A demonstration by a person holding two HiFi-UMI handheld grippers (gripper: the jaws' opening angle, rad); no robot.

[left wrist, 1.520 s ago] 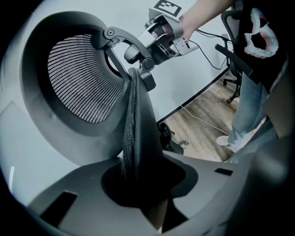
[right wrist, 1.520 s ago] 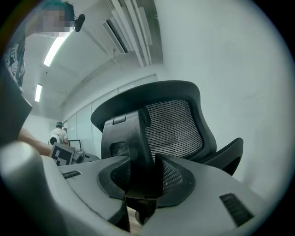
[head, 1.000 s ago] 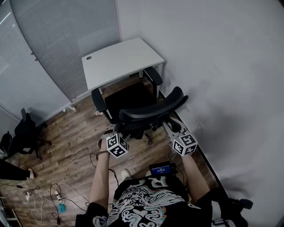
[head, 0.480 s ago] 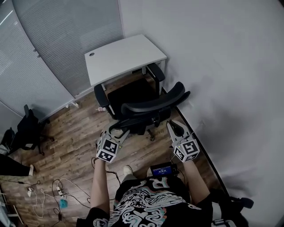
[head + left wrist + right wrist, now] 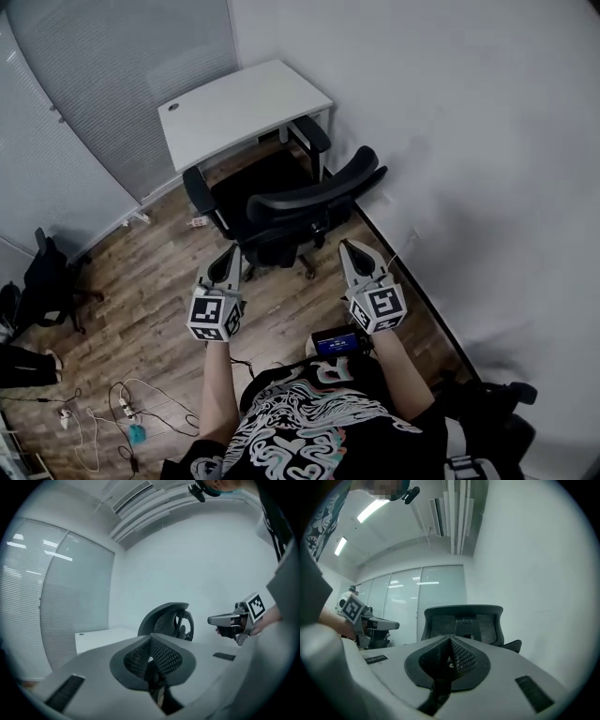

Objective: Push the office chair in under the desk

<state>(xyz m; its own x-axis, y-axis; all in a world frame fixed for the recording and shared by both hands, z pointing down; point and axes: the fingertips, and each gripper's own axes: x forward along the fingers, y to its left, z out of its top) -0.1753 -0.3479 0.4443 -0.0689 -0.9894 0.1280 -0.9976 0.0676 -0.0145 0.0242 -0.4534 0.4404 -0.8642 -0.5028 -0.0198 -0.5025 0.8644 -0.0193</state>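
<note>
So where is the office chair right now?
In the head view the office chair stands near the middle, just in front of the white desk and close to the right-hand wall, its backrest turned away from the desk.

A second black chair (image 5: 47, 281) stands at nine o'clock on the wood floor (image 5: 141, 309), near the blinds (image 5: 122, 84). Loose cables (image 5: 122, 403) lie tangled at seven o'clock. A white wall (image 5: 487, 141) fills three o'clock.

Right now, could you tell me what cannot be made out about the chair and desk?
Office chair base: head view, mostly under its seat and backrest.
Space under the desk: head view, desktop covers it.
Chair seat: right gripper view, behind the right tool.
Blue item by the cables: head view, too small.
</note>
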